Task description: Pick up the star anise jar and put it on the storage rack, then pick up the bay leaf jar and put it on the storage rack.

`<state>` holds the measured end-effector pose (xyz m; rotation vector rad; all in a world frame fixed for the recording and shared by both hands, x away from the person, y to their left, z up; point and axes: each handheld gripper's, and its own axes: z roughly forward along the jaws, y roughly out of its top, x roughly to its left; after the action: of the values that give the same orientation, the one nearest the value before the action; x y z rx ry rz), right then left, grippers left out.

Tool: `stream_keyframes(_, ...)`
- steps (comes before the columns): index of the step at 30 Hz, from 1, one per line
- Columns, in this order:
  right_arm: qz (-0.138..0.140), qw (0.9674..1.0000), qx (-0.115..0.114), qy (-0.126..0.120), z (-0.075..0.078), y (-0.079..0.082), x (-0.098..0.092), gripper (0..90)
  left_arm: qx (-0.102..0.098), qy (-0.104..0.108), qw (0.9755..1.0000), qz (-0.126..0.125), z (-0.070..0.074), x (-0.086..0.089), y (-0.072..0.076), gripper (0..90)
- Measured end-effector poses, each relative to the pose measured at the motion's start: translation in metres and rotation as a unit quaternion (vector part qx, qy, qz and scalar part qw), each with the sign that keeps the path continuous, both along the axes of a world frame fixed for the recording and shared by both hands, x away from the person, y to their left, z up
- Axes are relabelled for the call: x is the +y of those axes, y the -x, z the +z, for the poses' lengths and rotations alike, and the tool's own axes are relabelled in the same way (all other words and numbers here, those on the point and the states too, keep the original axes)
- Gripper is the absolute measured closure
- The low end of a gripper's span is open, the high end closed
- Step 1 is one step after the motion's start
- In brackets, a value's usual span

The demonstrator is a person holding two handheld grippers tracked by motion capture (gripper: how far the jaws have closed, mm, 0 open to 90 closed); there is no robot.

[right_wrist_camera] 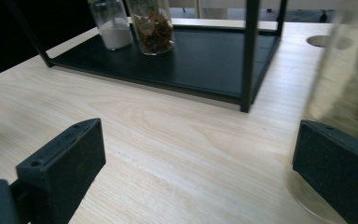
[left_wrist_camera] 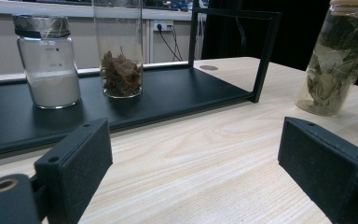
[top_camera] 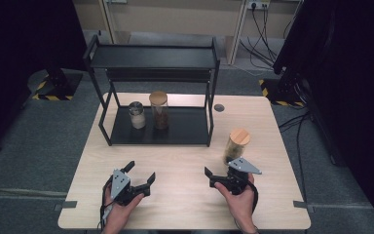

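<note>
Both hand-held grippers spread, empty, over near bench [top_camera: 185, 161]: left hand-held gripper [top_camera: 140, 174], right hand-held gripper [top_camera: 220, 174] beside leaf jar [top_camera: 235, 145]; two jars on far rack [top_camera: 185, 131].

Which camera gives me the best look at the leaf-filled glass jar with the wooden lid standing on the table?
Left gripper view: the leaf-filled glass jar with the wooden lid is sharp, leaves visible. The high view shows it small, beside the right gripper. The right gripper view shows a blurred part of it at the right edge.
</note>
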<state>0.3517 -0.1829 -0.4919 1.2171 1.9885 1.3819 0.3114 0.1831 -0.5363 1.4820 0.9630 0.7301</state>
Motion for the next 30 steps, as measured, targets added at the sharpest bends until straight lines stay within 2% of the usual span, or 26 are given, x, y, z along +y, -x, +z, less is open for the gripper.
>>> stream_keyframes(8,-0.039,0.9991,-0.011,-0.013,0.005,0.010,-0.027,2.7,0.000,-0.001,1.0000,-0.001,0.000,0.000,0.000,9.5)
stream_keyframes(14,-0.071,0.9972,-0.022,-0.008,0.011,0.010,-0.044,2.7,0.001,0.001,1.0000,-0.001,0.000,0.000,0.000,9.5)
stream_keyframes(20,-0.092,0.9950,-0.037,-0.007,0.017,0.002,-0.052,2.7,-0.001,-0.002,1.0000,0.000,0.000,-0.001,0.000,9.5)
stream_keyframes(26,-0.099,0.9934,-0.058,0.002,0.024,-0.013,-0.052,3.0,0.000,0.000,1.0000,-0.001,0.000,0.000,0.000,9.6)
stream_keyframes(30,-0.103,0.9930,-0.057,0.006,0.024,-0.023,-0.051,4.2,0.002,0.001,1.0000,0.000,0.000,0.000,0.000,9.6)
